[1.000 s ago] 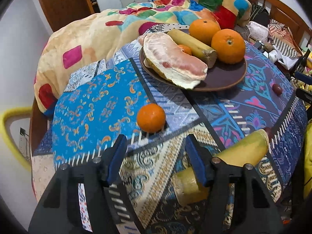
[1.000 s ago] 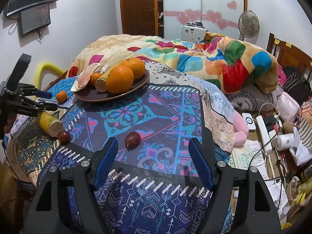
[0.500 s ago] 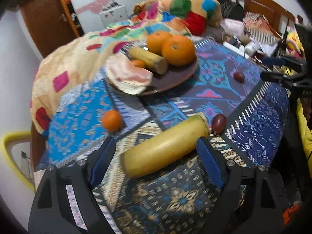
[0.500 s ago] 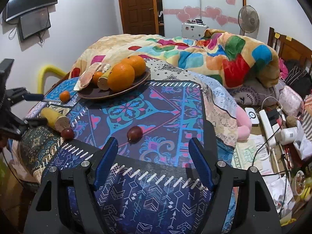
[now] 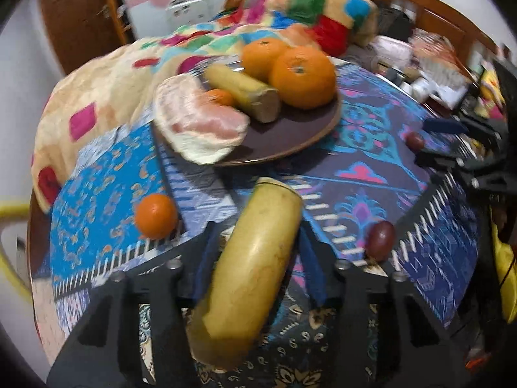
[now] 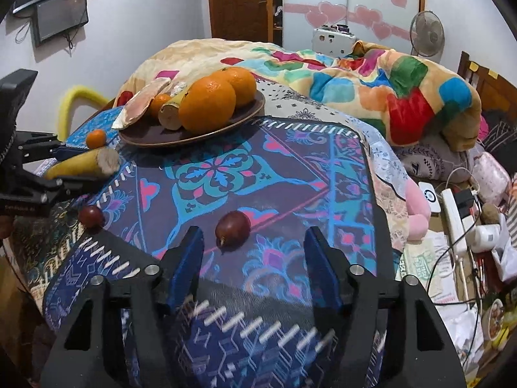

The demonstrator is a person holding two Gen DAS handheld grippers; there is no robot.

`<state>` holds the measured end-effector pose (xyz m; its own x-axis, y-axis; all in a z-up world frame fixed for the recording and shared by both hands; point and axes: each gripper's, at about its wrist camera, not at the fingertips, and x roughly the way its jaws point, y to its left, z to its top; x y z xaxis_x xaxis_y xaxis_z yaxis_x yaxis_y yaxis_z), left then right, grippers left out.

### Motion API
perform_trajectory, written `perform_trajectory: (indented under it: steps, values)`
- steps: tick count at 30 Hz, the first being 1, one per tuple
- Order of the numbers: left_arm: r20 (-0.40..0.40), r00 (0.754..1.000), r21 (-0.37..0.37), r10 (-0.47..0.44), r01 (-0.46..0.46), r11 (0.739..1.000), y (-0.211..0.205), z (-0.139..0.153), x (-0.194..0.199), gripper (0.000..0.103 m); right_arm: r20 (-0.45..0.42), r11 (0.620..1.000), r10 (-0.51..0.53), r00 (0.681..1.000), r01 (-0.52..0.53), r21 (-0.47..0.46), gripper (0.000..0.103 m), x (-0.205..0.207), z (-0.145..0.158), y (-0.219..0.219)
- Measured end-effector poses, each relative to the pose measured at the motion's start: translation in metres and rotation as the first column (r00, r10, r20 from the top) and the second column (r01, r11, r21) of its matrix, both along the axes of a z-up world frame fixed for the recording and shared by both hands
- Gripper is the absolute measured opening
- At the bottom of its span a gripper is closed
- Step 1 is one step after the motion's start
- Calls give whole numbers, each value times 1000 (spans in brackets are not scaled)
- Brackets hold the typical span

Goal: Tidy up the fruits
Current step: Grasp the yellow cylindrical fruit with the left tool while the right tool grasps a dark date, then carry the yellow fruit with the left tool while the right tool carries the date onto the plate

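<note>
My left gripper is shut on a yellow banana piece and holds it above the patterned cloth; it also shows at the left of the right wrist view. A brown plate ahead holds two oranges, another banana piece, a small tangerine and a pomelo slice. A loose tangerine lies left of the gripper. My right gripper is open, with a dark red fruit just ahead of its fingers.
A second dark red fruit lies near the table's left edge. A colourful blanket is heaped behind the plate. Cables, a power strip and clutter lie on the floor to the right.
My left gripper has closed on the banana piece and lifted it, turning it end-on toward the plate. My right gripper has moved slightly closer to the dark red fruit.
</note>
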<state>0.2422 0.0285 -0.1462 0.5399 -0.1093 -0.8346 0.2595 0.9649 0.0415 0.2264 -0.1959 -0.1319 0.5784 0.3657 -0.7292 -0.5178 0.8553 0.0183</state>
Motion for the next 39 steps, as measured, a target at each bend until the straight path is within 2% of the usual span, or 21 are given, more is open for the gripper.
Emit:
perform_trajectory:
  steps: [2, 7, 10, 19, 26, 33, 39]
  values:
    - [-15, 999, -29, 43, -43, 999, 8, 0, 4, 41, 3, 1000, 7, 1000, -7, 0, 52, 1, 0, 4]
    - [-36, 995, -78, 94, -96, 992, 23, 2, 0, 38, -6, 1000, 28, 1000, -28, 9, 21, -2, 2, 9]
    - [-14, 995, -89, 102, -103, 991, 27, 7, -9, 37, -10, 999, 35, 999, -35, 18, 15, -6, 4, 9]
    - [102, 989, -127, 110, -97, 987, 29, 47, -35, 37, 44, 997, 28, 999, -31, 69, 14, -18, 26, 10]
    - [173, 981, -158, 92, -64, 985, 23, 72, -41, 36, 99, 994, 38, 994, -47, 100, 14, -20, 50, 17]
    - [217, 973, -200, 75, -31, 979, 14, 88, -25, 36, 130, 988, 49, 990, -67, 137, 14, -13, 62, 28]
    - [211, 975, -225, 64, -15, 974, 7, 87, -2, 36, 140, 985, 66, 988, -87, 151, 14, -2, 63, 39]
